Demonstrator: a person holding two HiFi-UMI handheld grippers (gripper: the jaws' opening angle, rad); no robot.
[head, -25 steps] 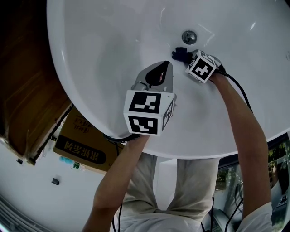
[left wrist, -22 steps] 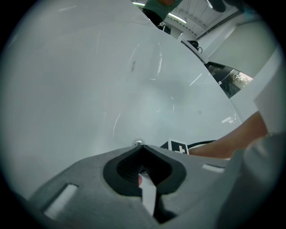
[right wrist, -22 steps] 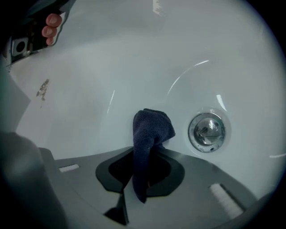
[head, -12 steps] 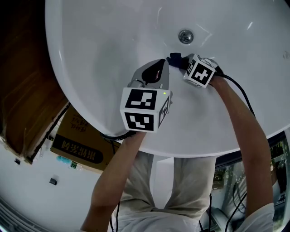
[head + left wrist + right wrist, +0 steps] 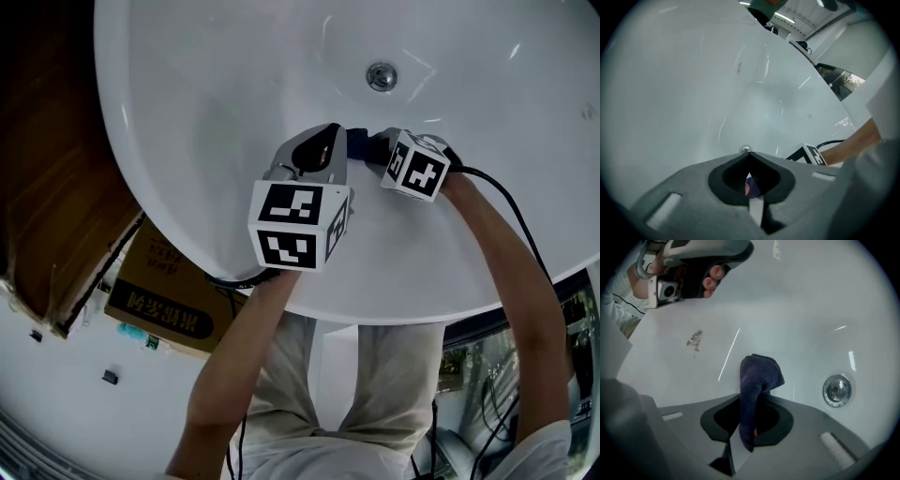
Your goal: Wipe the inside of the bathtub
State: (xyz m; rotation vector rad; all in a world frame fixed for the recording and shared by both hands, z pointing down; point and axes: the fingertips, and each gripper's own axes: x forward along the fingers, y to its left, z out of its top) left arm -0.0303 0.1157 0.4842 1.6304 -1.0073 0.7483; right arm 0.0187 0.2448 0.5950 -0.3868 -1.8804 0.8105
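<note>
dragging back toward the near wall, the right gripper (image 5: pixel 371 146) has drawn its dark blue folded cloth (image 5: pixel 759 373) away from the round chrome drain (image 5: pixel 382 75). a second ago the cloth sat just beside the drain; now it lies nearer the person, with bare white floor showing between the two. i judge this to be one wiping stroke across the bottom of the white oval bathtub (image 5: pixel 187 94), so the task is under way with most of the inside not yet covered. a small grey-brown smudge (image 5: pixel 695 339) to the left of the cloth remains unwiped.

the right fingers (image 5: pixel 811 427) are clamped on the cloth, whose free end pokes out past the tips and presses on the tub floor. the left gripper (image 5: pixel 328 131) hovers just left of the right one, its fingers (image 5: pixel 693 187) pressed together at the tips with nothing held.

against the earlier frame, the left gripper has shifted only slightly, the right marker cube (image 5: pixel 415 165) sits lower in the head view, and the two grippers are now closer together.
</note>
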